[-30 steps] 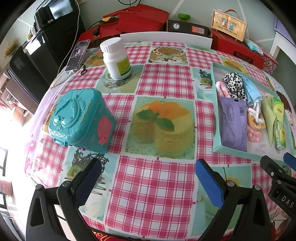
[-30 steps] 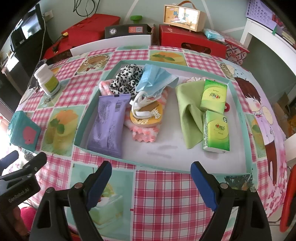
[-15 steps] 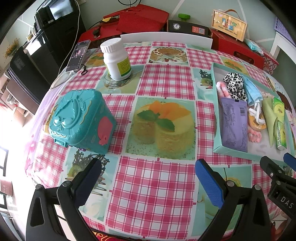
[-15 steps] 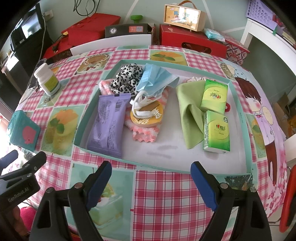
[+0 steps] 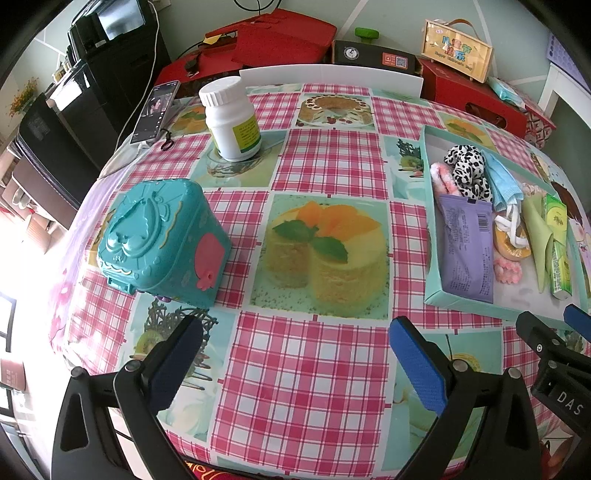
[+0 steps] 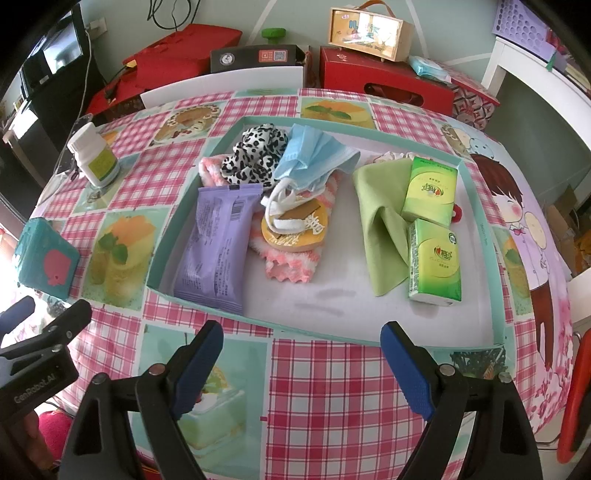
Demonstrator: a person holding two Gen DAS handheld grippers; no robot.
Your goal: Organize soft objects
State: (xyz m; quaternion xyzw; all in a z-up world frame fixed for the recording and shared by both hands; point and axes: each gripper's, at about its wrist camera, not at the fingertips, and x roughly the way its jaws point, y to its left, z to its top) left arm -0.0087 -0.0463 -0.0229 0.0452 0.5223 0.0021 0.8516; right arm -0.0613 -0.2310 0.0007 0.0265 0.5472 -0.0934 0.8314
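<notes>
A shallow teal tray [image 6: 495, 280] on the checked tablecloth holds soft items: a purple packet [image 6: 218, 243], a leopard-print scrunchie [image 6: 255, 153], a blue face mask [image 6: 314, 155], a pink fuzzy cloth [image 6: 291, 264], a green cloth [image 6: 380, 225] and two green tissue packs [image 6: 430, 190]. The tray also shows in the left wrist view [image 5: 430, 295]. My right gripper [image 6: 301, 360] is open and empty, just in front of the tray's near edge. My left gripper [image 5: 295, 354] is open and empty, over the tablecloth left of the tray.
A teal toy box [image 5: 162, 240] stands at the left of the table, with a white pill bottle [image 5: 231, 118] and a phone [image 5: 155, 110] behind it. Red boxes [image 6: 384, 79] and a small carton [image 6: 369, 33] line the far side.
</notes>
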